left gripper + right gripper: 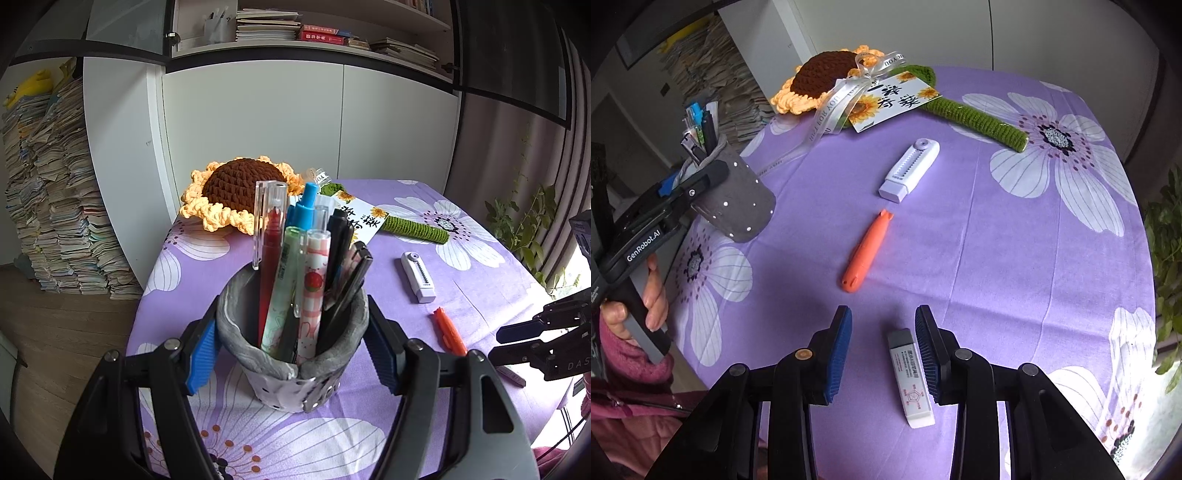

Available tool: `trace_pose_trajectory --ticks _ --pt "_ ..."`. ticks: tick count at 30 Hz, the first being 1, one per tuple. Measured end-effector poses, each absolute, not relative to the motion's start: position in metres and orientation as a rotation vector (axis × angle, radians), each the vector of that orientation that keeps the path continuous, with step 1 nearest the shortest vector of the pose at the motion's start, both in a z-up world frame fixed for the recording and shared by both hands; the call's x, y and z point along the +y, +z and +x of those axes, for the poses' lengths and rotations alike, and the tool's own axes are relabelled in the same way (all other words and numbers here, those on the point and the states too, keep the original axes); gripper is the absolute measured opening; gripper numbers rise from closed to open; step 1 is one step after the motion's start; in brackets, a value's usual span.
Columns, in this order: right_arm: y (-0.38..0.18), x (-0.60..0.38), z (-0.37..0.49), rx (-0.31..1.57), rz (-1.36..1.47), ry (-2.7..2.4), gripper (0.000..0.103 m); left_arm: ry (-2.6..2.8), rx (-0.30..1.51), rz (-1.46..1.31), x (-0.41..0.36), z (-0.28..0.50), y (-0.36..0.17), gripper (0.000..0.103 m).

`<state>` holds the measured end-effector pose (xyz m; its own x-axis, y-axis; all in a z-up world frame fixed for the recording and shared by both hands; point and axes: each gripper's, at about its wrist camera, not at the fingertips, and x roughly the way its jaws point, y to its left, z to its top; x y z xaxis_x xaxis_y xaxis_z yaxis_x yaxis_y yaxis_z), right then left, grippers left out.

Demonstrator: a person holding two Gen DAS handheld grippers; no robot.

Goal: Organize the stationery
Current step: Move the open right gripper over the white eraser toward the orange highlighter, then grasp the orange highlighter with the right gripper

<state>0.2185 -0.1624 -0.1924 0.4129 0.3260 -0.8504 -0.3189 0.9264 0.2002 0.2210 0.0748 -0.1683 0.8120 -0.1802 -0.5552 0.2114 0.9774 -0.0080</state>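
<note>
Well, purple floral tablecloth (979, 240) covers table. Crocheted sunflower with green knitted stem (827, 79) lies at far end, ribboned card on it. Left gripper (291, 350) clamps grey dotted soft pen holder (291, 332) by both sides, blue pads pressing walls; holder upright, packed with pens (295, 258). Right gripper (883, 349) hovers low, jaws wide apart, white rectangular eraser in printed sleeve (910, 380) lying between them, close beside right pad. Orange plastic utility knife (866, 251) mid-cloth, white slide-out eraser case (910, 170) just beyond it, apart.
</note>
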Motion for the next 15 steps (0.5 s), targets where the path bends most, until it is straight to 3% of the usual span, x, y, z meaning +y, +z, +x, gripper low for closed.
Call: trace_pose_trajectory --ticks 15 --pt "-0.197 -0.144 0.283 1.136 0.152 0.323 0.036 -0.236 0.575 0.057 0.078 0.22 -0.169 0.069"
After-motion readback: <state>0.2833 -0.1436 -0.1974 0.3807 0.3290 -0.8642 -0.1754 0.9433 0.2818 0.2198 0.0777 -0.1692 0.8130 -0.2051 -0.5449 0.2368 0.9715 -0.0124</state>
